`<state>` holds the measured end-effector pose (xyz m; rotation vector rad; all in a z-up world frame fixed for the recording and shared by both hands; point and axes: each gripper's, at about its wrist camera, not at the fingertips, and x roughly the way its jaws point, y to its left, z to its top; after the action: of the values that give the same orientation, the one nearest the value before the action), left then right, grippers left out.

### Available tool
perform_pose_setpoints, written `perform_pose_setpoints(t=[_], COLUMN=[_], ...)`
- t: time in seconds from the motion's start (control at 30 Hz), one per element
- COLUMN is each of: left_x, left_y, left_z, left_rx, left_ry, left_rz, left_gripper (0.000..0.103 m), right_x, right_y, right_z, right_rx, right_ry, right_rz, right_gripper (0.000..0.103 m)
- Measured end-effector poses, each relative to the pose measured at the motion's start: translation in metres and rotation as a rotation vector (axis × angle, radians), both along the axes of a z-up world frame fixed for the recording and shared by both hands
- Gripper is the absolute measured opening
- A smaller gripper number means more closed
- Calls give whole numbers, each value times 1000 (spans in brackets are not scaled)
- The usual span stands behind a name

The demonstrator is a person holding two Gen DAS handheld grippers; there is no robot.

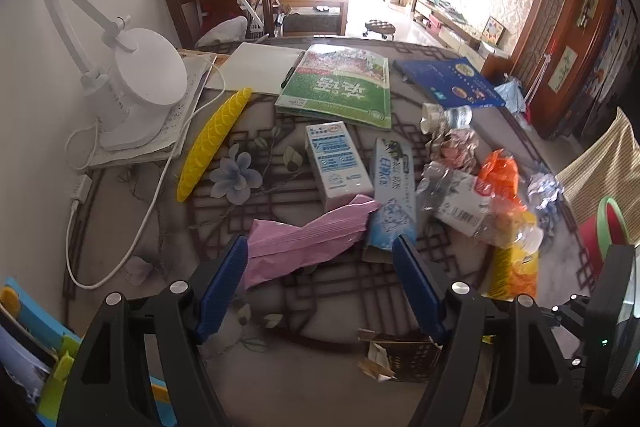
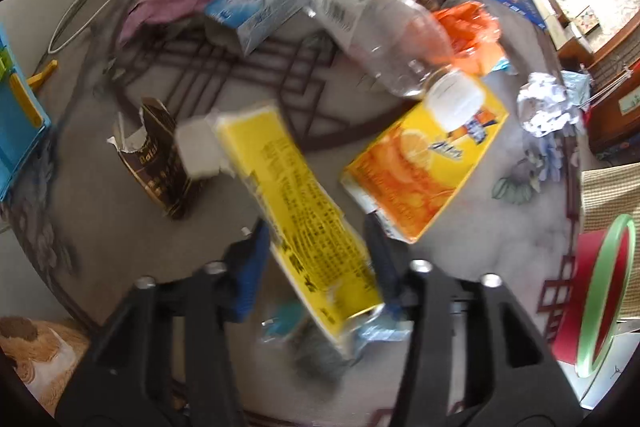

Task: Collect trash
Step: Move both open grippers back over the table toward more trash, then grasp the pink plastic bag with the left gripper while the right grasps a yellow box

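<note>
While the right gripper (image 2: 316, 247) is clenched on one yellow carton (image 2: 304, 211), the left gripper (image 1: 320, 267) hangs released over one pink wrapper (image 1: 308, 239). On the table (image 1: 280, 379): two blue-white cartons (image 1: 336, 163), one orange carton (image 2: 424, 155), one clear bottle (image 2: 384, 31), one torn brown cup (image 2: 160, 163), two books (image 1: 340, 87), one lamp (image 1: 136, 83).
</note>
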<state>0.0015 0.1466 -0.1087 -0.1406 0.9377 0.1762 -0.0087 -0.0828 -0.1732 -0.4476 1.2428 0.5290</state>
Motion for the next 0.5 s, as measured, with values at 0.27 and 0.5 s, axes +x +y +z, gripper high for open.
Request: perform_pose_setpoints(t=[0.27, 0.5], left_x=[32, 60], left_y=[12, 2], left_z=[-43, -78], left_rx=[40, 92], left_ry=[144, 234], left_rz=[-139, -196], left_gripper=[71, 71], right_x=[6, 10], right_y=[-13, -17], right_z=[26, 47], right_rx=[210, 280], right_ry=[41, 27], right_rz=[-81, -136], right_gripper=[27, 28])
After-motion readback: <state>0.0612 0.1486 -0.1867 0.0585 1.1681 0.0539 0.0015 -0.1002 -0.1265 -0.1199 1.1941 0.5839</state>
